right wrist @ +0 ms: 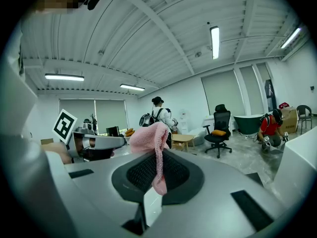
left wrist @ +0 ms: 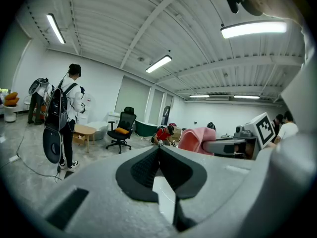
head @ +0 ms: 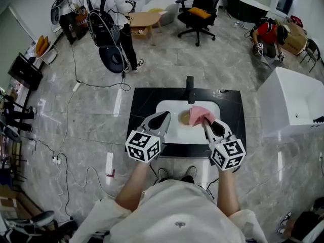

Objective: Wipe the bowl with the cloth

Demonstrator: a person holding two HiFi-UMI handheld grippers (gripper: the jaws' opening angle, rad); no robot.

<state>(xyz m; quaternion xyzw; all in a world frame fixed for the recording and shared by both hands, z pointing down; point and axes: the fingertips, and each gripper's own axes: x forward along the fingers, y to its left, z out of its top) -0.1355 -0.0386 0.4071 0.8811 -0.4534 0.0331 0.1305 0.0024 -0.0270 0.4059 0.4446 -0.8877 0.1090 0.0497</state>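
Note:
A small tan bowl sits in the white sink basin, partly covered by a pink cloth. My right gripper is shut on the cloth, which bunches above its tips over the bowl's right side. In the right gripper view the cloth is pinched between the jaws and a strip hangs down. My left gripper is shut on nothing and hovers just left of the bowl. The left gripper view shows its closed jaws, with the cloth and the right gripper beyond.
A black faucet rises behind the basin in the dark counter. A white tub stands at the right. A person with a backpack, an office chair and a crouching person are farther off; cables run across the floor.

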